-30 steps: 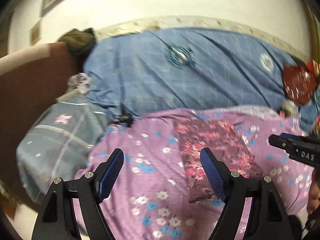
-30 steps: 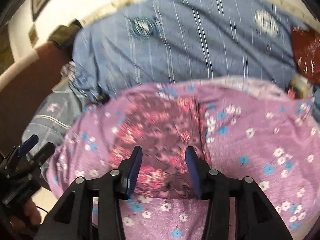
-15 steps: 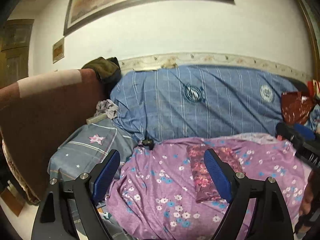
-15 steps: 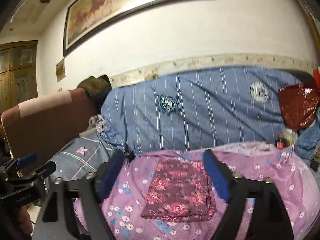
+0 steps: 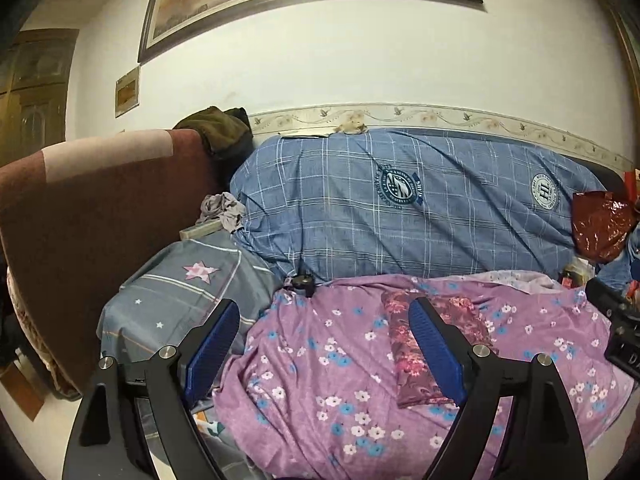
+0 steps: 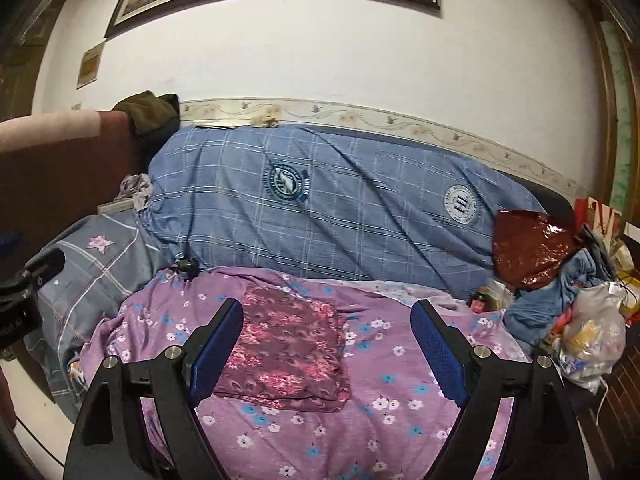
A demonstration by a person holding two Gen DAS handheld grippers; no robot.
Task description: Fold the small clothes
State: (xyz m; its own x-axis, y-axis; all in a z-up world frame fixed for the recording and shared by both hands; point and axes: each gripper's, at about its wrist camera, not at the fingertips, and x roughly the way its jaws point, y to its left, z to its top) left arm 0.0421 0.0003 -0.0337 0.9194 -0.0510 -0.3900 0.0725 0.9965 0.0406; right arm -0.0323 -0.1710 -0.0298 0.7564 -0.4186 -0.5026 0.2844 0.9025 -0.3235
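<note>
Folded garment flat on purple sheet — both tools wide, empty.

My left gripper: black plastic frame, two angled arms ending in flat fingers faced with blue textured pads. Round silver screw heads sit on each arm, two per side, and triangular cut-outs show in the black side plates lower down. My right gripper: same build, black frame, blue dimpled pads on the fingers, same silver screws and triangular cut-outs. Seen from the left camera, the right gripper's black body at the right edge carries white lettering, only partly readable.
</note>
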